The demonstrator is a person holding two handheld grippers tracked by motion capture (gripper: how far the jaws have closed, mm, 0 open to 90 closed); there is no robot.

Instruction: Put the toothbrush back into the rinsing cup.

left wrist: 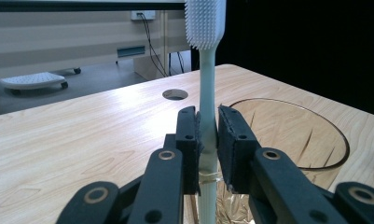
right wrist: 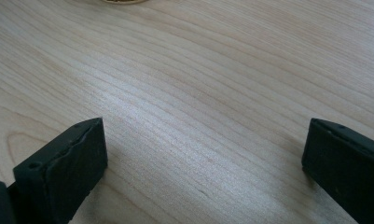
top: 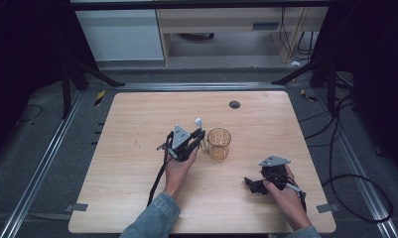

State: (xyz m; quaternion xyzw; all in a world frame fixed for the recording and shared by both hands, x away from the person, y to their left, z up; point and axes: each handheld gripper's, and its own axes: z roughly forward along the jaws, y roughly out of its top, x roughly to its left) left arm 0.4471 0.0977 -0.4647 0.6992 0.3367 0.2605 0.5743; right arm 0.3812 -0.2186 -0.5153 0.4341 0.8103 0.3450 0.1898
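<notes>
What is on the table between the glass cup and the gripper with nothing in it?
Nothing. In the high view, bare wood separates the glass cup from the open right gripper.

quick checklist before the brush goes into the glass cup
1. Left tool shut on the brush handle: ok.
2. Brush upright, bristle head up: ok.
3. Glass cup upright with mouth open: ok.
4. Brush next to the cup's rim: ok in the left gripper view; whether it touches the rim, cannot tell.
5. Right tool open on the table, apart from the cup: ok.
6. Cup steadied against tipping: not ok, nothing holds it.
</notes>
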